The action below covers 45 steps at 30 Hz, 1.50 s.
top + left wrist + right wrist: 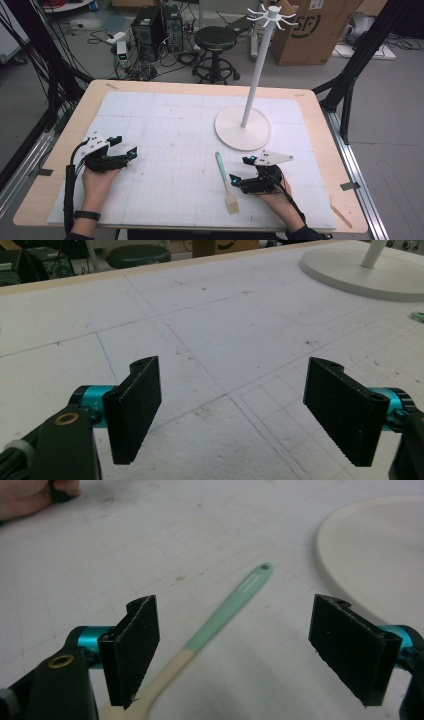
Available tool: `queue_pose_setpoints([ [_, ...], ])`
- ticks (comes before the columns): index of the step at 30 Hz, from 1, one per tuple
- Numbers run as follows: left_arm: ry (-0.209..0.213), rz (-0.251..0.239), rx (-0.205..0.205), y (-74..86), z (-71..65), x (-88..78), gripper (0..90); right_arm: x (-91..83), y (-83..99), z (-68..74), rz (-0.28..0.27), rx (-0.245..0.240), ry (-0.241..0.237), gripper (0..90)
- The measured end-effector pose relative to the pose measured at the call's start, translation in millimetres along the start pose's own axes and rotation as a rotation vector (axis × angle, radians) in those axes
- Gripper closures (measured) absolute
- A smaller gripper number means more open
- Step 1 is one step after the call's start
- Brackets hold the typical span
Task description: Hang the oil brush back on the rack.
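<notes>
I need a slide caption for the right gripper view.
Open right gripper over a mint-handled spatula beside the white stand base.

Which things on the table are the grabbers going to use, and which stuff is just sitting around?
For the job:
- spatula with the green handle, lying flat between the open jaws of the right gripper
- white hook stand, likely where it goes
- left gripper, open, holding nothing

Just sitting around:
- black stool
- cardboard box
- computer towers on the floor
</notes>
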State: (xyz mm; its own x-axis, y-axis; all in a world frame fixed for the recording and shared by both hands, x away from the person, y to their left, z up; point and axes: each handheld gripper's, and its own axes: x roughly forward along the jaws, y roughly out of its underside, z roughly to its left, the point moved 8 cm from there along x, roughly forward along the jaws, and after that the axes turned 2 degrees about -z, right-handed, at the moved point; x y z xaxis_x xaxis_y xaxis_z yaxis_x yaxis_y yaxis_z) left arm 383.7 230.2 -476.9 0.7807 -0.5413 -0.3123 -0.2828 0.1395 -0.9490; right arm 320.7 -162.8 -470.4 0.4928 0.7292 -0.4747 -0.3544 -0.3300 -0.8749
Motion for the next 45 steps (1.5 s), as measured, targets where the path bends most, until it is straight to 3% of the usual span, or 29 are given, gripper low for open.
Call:
queue_pose_setpoints([
  [6,-0.002,0.001,0.008,0.1,-0.3,0.1,23.7,15.4,10.6,11.2,0.07,0.004,-0.013,25.3],
  [11,-0.003,0.0,0.008,0.0,-0.5,0.2,23.7,25.4,18.1,19.0,0.118,-0.024,-0.017,33.4],
  [14,-0.003,0.0,0.008,0.0,-0.5,0.2,23.7,27.8,19.9,21.7,0.137,-0.068,0.002,40.7],
  [20,-0.004,0.001,0.009,0.0,-0.6,0.2,23.7,31.0,22.8,25.0,0.174,-0.091,0.024,51.4],
  [26,-0.005,0.0,0.01,0.0,-0.7,0.3,23.7,31.1,22.8,26.2,0.176,-0.078,0.021,67.3],
  [31,-0.004,0.003,0.014,0.1,-0.6,0.2,23.7,31.2,21.1,25.0,0.179,-0.062,0.014,72.2],
  [35,-0.006,0.001,0.013,0.1,-0.5,0.1,23.7,32.5,18.2,24.5,0.168,-0.078,0.016,79.1],
  [41,-0.005,0.001,0.009,0.1,-0.5,0.2,23.7,33.1,16.2,22.5,0.17,-0.1,0.017,81.8],
  [45,-0.005,0.001,0.012,0.1,-0.6,0.2,23.7,32.2,16.9,22.8,0.173,-0.068,0.006,79.0],
])
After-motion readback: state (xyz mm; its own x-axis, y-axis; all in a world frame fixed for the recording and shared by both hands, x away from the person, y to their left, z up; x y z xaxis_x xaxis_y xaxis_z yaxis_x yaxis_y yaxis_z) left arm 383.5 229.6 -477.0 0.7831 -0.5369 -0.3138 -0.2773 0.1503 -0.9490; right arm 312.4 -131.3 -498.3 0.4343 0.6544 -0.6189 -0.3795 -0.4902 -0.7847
